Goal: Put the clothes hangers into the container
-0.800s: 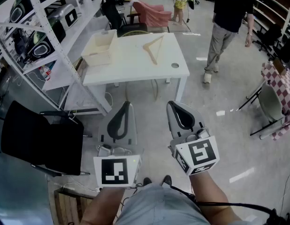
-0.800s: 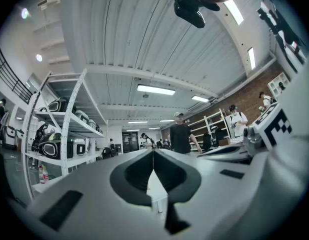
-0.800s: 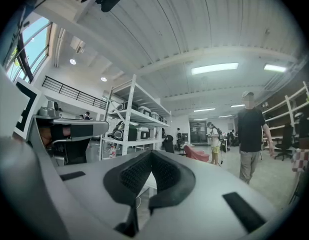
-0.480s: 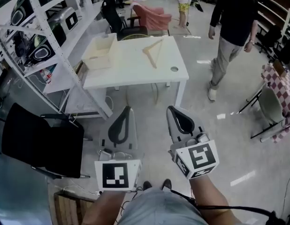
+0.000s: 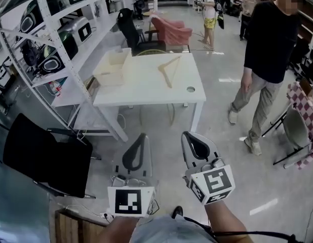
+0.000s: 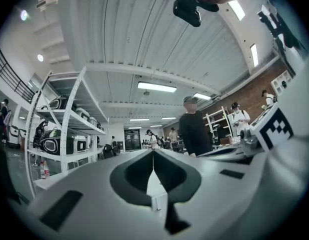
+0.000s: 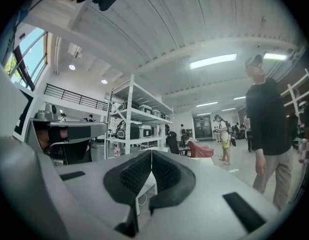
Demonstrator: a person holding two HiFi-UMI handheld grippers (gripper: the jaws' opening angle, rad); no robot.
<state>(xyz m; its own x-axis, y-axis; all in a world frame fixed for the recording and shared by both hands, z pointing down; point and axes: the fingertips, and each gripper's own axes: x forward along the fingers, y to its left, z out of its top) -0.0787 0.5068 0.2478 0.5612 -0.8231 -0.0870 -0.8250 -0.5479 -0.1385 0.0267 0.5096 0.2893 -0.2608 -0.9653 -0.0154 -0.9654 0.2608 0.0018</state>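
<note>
Head view shows left gripper (image 5: 143, 136) and right gripper (image 5: 186, 134) closed, empty, well short of the far table (image 5: 146, 87); next comes reaching the hanger (image 5: 169, 62) right of the container (image 5: 109, 78).

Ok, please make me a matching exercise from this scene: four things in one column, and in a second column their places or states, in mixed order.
Things
1. wooden hanger
2. cream container
3. black chair
4. right claw

Places or states
A. on the floor, at the lower left of the head view
B. shut and empty, above the floor in front of the table
C. lying flat on the white table, apart from the box
D. at the table's left end in the head view

Pairs: 1-C, 2-D, 3-A, 4-B
</note>
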